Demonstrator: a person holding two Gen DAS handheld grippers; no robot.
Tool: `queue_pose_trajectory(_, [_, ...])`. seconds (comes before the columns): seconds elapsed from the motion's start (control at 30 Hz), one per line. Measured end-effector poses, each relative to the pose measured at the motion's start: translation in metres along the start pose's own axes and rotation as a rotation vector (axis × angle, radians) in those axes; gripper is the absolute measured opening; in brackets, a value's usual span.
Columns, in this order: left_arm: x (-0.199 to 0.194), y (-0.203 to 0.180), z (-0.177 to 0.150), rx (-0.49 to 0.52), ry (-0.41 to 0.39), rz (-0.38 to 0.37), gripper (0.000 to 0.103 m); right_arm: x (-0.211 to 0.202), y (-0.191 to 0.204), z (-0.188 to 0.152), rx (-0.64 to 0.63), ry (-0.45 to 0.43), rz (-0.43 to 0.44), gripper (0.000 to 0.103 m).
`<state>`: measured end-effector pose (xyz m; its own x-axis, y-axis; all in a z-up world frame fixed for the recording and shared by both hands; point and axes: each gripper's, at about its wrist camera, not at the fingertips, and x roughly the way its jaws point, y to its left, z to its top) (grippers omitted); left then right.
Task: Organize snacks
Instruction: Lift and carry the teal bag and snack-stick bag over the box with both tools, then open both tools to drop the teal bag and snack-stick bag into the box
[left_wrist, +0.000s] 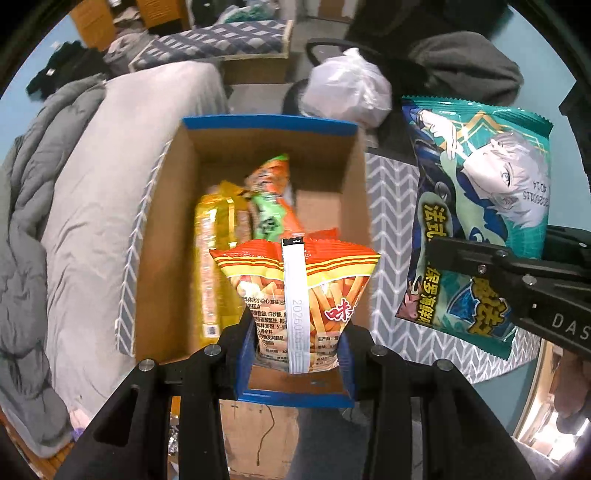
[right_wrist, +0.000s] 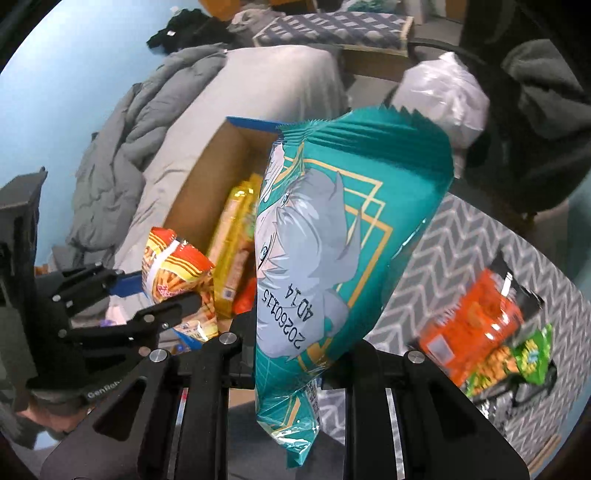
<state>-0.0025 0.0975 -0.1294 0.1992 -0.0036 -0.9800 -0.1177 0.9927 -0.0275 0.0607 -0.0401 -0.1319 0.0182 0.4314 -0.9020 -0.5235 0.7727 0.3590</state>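
One cardboard box (left_wrist: 173, 221) holds two snack packets (left_wrist: 218, 258). Two grippers (left_wrist: 295, 350) each clamp one bag (left_wrist: 321, 291) (four packets so far). Two more packets (right_wrist: 476, 325) lie outside.

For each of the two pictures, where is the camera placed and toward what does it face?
Left wrist: on the left gripper, looking down into the cardboard box; its fingers clamp the fries bag.
Right wrist: on the right gripper, facing the box beyond its teal bag.
Shared: box, both bags, and each view shows the other gripper.
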Motion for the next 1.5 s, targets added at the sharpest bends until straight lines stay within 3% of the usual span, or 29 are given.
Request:
queue_pose_trajectory(0.43, [0.027,0.064,0.007,-0.089,0.038,0.031,0.039,0.046,0.040,0.028,-0.033,0.083,0.061,0.019])
queue_pose_trajectory(0.87, [0.045,0.079,0.009,-0.098,0.074,0.022,0.039,0.088,0.055,0.030,-0.044,0.176,0.068,0.020])
queue_pose_trajectory(1.0, [0.050,0.082,0.008,-0.114,0.103,0.031,0.040,0.088,0.056,0.033,-0.052,0.183,0.039,0.030])
queue_pose_trajectory(1.03, [0.051,0.082,0.008,-0.116,0.105,0.039,0.041,0.088,0.057,0.033,-0.053,0.182,0.038,0.043])
queue_pose_trajectory(1.1, [0.051,0.083,0.009,-0.117,0.107,0.049,0.047,0.084,0.058,0.034,-0.059,0.170,0.024,0.057])
queue_pose_trajectory(1.17, [0.049,0.083,0.010,-0.118,0.103,0.058,0.057,0.082,0.058,0.034,-0.068,0.157,-0.002,0.059])
queue_pose_trajectory(1.37, [0.035,0.079,0.010,-0.107,0.073,0.081,0.068,0.066,0.047,0.033,-0.051,0.132,-0.037,0.065])
queue_pose_trajectory(1.5, [0.024,0.070,0.012,-0.081,0.043,0.100,0.070,0.054,0.038,0.030,-0.056,0.122,-0.071,0.066])
